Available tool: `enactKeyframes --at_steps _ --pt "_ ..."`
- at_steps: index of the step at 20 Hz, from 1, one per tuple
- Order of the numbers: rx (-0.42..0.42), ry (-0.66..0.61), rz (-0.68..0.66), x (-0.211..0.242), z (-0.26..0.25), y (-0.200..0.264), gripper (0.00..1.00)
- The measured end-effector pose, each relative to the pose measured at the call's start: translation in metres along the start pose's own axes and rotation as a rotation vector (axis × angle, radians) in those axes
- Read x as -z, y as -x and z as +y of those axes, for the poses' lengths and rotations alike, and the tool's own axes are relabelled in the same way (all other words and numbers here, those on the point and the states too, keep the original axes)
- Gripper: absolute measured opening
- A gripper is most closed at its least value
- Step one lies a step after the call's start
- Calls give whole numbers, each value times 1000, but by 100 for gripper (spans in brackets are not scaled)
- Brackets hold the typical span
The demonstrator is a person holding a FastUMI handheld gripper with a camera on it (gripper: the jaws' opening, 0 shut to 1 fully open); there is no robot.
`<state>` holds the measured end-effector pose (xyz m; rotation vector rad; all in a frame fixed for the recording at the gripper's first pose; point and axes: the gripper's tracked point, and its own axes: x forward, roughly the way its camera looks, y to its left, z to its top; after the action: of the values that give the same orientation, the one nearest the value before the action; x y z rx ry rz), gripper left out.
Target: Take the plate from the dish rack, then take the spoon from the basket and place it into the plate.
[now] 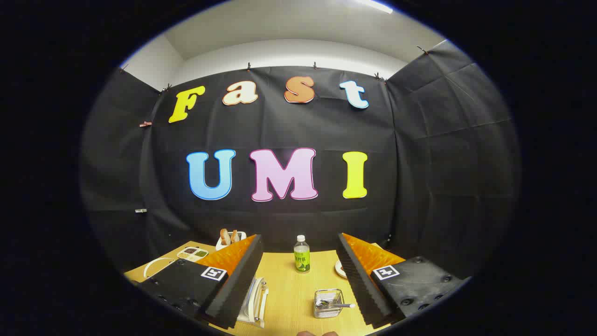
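My gripper [298, 247] stands open above the wooden table [289, 284], fingers wide apart and holding nothing. Between the fingers, close to the left one, a white dish rack [254, 303] holds a plate standing on edge. Nearer the right finger sits a small wire basket [328, 303] with a metal spoon [336, 305] lying across it, handle pointing at the right finger. Both lie below and ahead of the fingers, not touched by them.
A green-labelled bottle [301, 254] stands upright at the table's far side, between the fingers. A white toaster with bread [229, 238] and a divided food tray [192, 253] sit beyond the left finger. A small white dish [340, 269] peeks out beside the right finger.
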<state>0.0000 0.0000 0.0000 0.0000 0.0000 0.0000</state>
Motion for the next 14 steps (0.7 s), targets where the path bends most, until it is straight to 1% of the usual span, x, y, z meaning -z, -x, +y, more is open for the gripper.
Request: enactKeyframes --at_steps 5,14 --pt "3 22 21 11 -3 1 98" --pt "-38 23 60 24 9 4 97"
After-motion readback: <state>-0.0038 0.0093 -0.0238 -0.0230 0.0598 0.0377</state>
